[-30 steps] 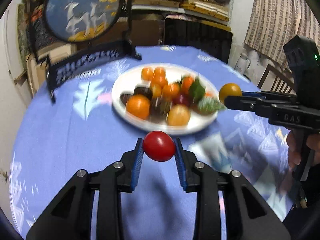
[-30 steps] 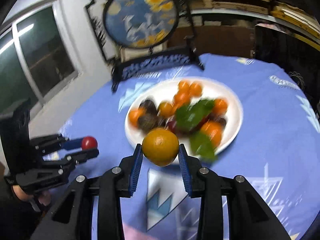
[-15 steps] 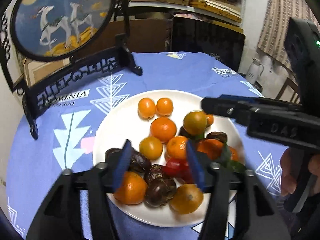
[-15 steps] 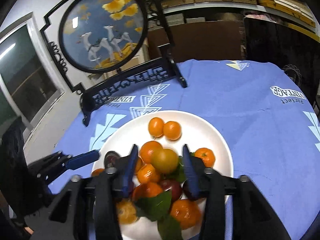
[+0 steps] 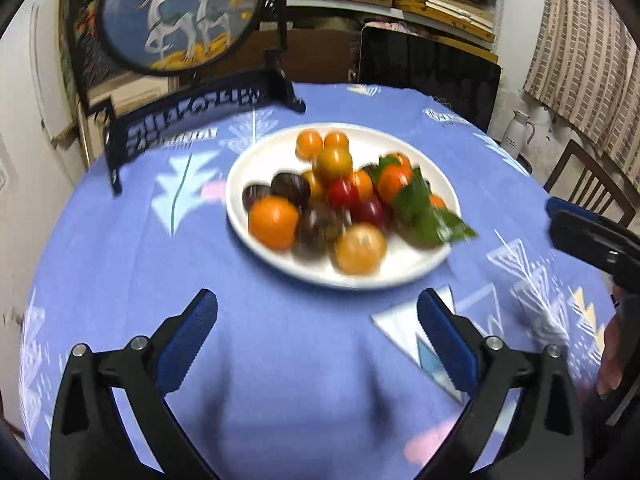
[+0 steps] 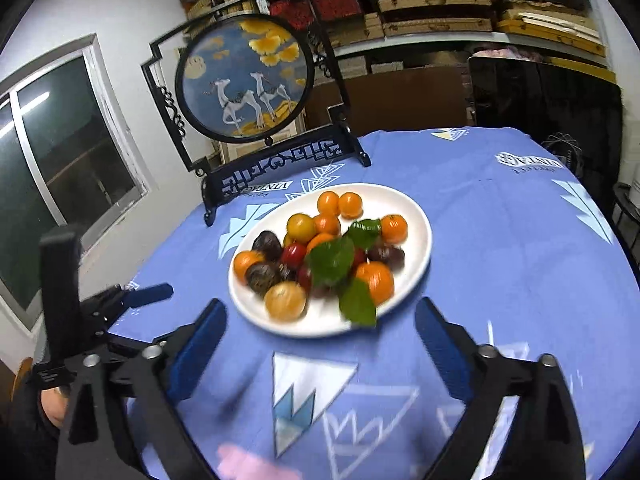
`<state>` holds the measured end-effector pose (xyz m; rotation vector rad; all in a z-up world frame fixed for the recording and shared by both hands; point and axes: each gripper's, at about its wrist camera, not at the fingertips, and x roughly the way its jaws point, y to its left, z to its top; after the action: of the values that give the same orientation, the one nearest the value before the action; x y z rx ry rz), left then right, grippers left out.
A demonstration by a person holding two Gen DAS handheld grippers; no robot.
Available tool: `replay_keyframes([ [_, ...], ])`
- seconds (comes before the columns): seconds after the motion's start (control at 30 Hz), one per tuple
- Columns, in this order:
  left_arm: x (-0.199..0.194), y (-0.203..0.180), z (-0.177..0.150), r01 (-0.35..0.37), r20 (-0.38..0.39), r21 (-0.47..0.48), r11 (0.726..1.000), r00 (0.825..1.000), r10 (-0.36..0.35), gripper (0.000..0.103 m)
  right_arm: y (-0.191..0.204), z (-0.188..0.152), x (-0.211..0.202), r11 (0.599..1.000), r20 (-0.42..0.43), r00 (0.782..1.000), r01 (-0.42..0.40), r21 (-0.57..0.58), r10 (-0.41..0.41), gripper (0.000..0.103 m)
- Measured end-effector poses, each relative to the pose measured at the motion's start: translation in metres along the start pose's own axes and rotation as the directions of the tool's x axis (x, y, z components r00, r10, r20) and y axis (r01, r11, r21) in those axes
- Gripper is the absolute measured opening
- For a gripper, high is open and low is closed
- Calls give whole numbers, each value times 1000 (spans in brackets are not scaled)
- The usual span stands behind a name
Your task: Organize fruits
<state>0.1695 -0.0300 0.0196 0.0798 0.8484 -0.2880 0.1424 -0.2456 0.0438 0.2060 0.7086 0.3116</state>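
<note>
A white plate [image 5: 408, 270] [image 6: 416, 216] on the blue tablecloth holds a pile of fruit: oranges [image 5: 274, 222] [image 6: 376, 276], a red tomato [image 5: 342, 194] [image 6: 294, 254], a yellow-green fruit [image 5: 332, 162] [image 6: 301, 227], dark fruits [image 6: 262, 278] and green leaves [image 5: 420, 210] [image 6: 332, 260]. My left gripper [image 5: 316, 340] is wide open and empty, near side of the plate; it also shows in the right wrist view [image 6: 140, 294]. My right gripper [image 6: 320, 344] is wide open and empty before the plate; it shows at the right edge of the left wrist view [image 5: 588, 236].
A round painted screen on a black stand [image 5: 180, 16] [image 6: 244, 80] stands at the table's far left. Shelves of boxes [image 6: 440, 12] and a dark panel [image 5: 428, 64] are behind. A wooden chair [image 5: 588, 184] and a white kettle [image 5: 520, 132] are at the right.
Both grippers let go of their fruit on the plate, the tomato and the yellow-green fruit, opened wide and pulled back toward the near side of the table.
</note>
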Motion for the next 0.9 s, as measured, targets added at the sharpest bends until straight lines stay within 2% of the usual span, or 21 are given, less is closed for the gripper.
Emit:
replay_keyframes([
  [0.07,-11,-2,-14,-4,-1,-16,1000,1000,4,98,3,-12,-15,1000,10,1000,13,2,-13,99],
  [0.2,-39,-10,-35,-72,49,-27,997,996,73,98,15,-29,-34,996,16,998,66,-54,-65,99],
  [0.33,-60,-15,-48,-111,72,-40,993,991,113,98,21,-40,-56,994,47,996,81,-73,-78,99],
  [0.4,-68,-13,-52,-136,86,-52,989,986,140,98,23,-46,-67,993,56,995,83,-78,-79,99],
  [0.5,-87,-15,-62,-208,116,-67,976,970,214,98,22,-53,-81,992,70,994,93,-80,-88,99],
  [0.77,-117,-17,-76,-212,140,-95,973,964,224,98,13,-68,-103,993,74,992,103,-57,-99,99],
  [0.9,-124,-26,-77,-218,155,-75,973,962,227,98,13,-72,-110,993,81,992,101,-56,-96,99],
])
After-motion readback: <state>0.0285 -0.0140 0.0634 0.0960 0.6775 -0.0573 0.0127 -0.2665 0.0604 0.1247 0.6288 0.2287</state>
